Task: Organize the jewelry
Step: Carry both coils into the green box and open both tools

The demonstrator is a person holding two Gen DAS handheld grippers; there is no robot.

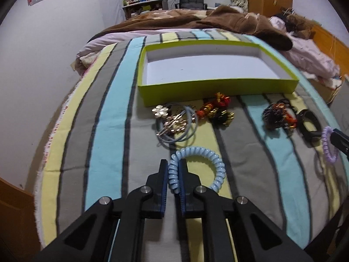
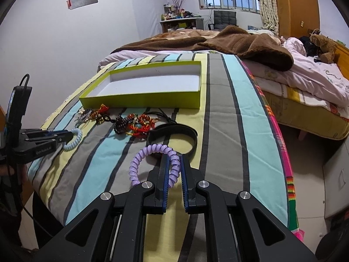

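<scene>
Two coil bands in hand — one per gripper. My left gripper (image 1: 173, 175) is clenched on the pale blue spiral hair tie (image 1: 197, 168), pinching one side of the loop so the rest of the ring hangs free ahead of the jaws over the striped bedspread (image 1: 113, 131). My right gripper (image 2: 174, 170) grasps the lilac spiral hair tie (image 2: 152, 163) the same way, jaws closed across one side of the coil, loop swinging out to the left. A pinch on one strand looks the sensible hold for a springy ring; it keeps the band from rolling out.

The green tray (image 1: 218, 87), white inside, sits empty at the far side of the spread, open side up — my guess is it is the destination, set within reach of both arms. Laid in a loose row just in front of its near wall:
- grey-blue elastic bands tangled with a gold flower clip (image 1: 172, 122)
- red-and-gold knotted cords (image 1: 216, 109)
- dark beaded bracelets with red thread (image 1: 277, 115)
- a black band (image 2: 172, 139), flat on the cloth, just beyond the lilac tie

I judge the sort barely begun: nothing is in the tray yet. Both ties next need carrying over the near wall before letting go.
</scene>
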